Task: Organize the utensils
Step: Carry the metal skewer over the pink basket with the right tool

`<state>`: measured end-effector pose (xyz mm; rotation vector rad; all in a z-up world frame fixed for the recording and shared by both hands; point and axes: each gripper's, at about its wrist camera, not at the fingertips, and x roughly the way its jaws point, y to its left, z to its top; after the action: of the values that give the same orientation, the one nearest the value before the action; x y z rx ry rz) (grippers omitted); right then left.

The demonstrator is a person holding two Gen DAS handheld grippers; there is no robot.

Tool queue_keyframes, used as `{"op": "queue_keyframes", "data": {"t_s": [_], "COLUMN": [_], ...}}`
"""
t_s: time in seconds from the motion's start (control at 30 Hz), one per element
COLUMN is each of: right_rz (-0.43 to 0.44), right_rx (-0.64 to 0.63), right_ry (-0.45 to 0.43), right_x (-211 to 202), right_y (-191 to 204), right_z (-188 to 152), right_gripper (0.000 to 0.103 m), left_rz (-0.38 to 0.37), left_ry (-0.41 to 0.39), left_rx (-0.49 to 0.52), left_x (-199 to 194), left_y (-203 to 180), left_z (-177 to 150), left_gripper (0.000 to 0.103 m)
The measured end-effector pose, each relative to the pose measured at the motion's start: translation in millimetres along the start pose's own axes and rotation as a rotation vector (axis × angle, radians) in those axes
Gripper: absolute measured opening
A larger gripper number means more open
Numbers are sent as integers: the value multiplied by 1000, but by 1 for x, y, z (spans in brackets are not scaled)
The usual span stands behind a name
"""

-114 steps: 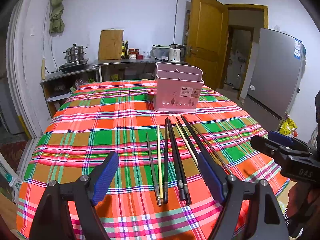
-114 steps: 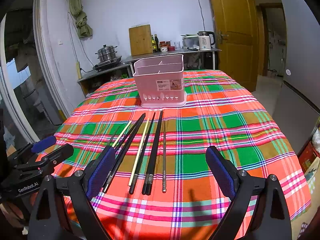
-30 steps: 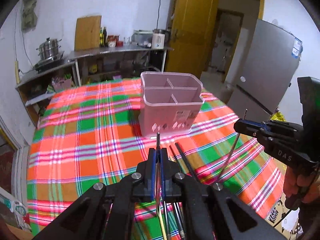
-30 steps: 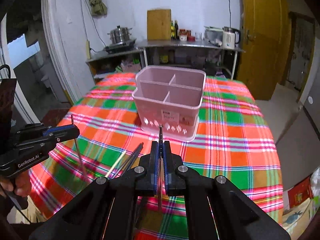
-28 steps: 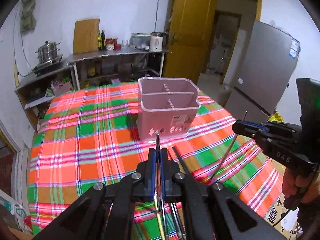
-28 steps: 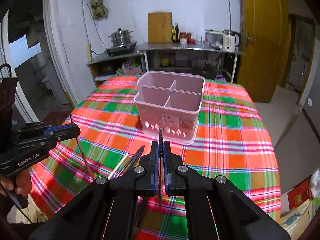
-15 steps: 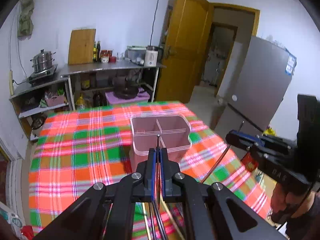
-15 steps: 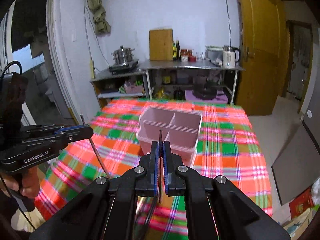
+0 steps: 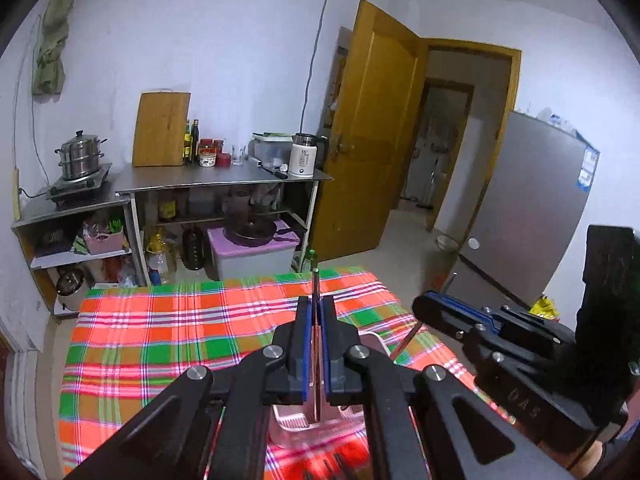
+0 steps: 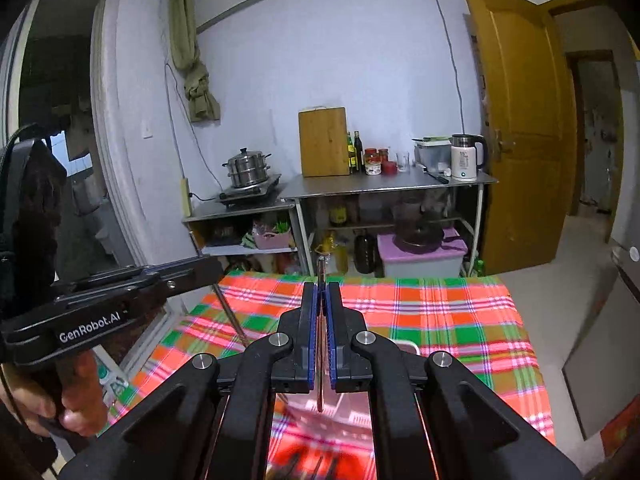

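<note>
Table (image 9: 160, 344) covered in bright red, green and orange plaid cloth, filling the lower half of both wrist views, far edge toward 12 o'clock. Beyond that edge at 12 o'clock, steel counter (image 10: 392, 188) with cutting board (image 10: 323, 141), kettle (image 10: 464, 157) and steamer pot (image 10: 247, 168); wooden door (image 9: 372, 132) at 1 o'clock in the left wrist view, grey fridge (image 9: 532, 208) at 3 o'clock. Pink utensil holder (image 9: 312, 426) on the cloth, low at 6 o'clock in both views, mostly masked by the gripper bodies; same holder (image 10: 352, 400) blurred below the tips in the right wrist view, compartments not readable. Left gripper (image 9: 315, 320) with blue pads pressed together, clamped on one thin chopstick (image 9: 315, 284) standing near upright, upper end projecting above the pads toward 12 o'clock, lower end pointing down over the holder. Right gripper (image 10: 321, 312) likewise pressed together on a second chopstick (image 10: 320, 270), upper end above the pads, lower end ending just above the holder. Whether either lower tip touches the holder: cannot tell. Right gripper also visible at 3 o'clock in the left wrist view; left gripper at 9 o'clock in the right wrist view, handle held in a hand (image 10: 60, 396). Remaining chopsticks (image 10: 308, 464) lying on the cloth at 6 o'clock, dark and blurred.
</note>
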<state>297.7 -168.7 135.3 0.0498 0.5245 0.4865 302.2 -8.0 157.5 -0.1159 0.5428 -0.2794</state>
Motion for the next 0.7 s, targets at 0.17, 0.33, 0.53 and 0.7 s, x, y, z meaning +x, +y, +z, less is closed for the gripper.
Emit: {"op": "queue_keyframes", "data": {"t_s": [0.17, 0.33, 0.53, 0.7], "right_rz": [-5, -19, -25, -36], "right_rx": [-3, 22, 72, 78], "right_ry": [59, 119, 185, 208], "right_x": [39, 60, 77, 80], "right_y": [0, -12, -29, -34], "right_z": [-12, -34, -57, -66], "right_gripper": [4, 4, 4, 4], "left_rz": [-24, -29, -3, -8], "left_ry": [54, 111, 158, 147], "left_rx": [-11, -32, -79, -120], "left_x": [38, 66, 86, 81], "left_y": [8, 19, 40, 54], "left_z": [-12, -36, -60, -61], "left_gripper": [4, 4, 5, 19]}}
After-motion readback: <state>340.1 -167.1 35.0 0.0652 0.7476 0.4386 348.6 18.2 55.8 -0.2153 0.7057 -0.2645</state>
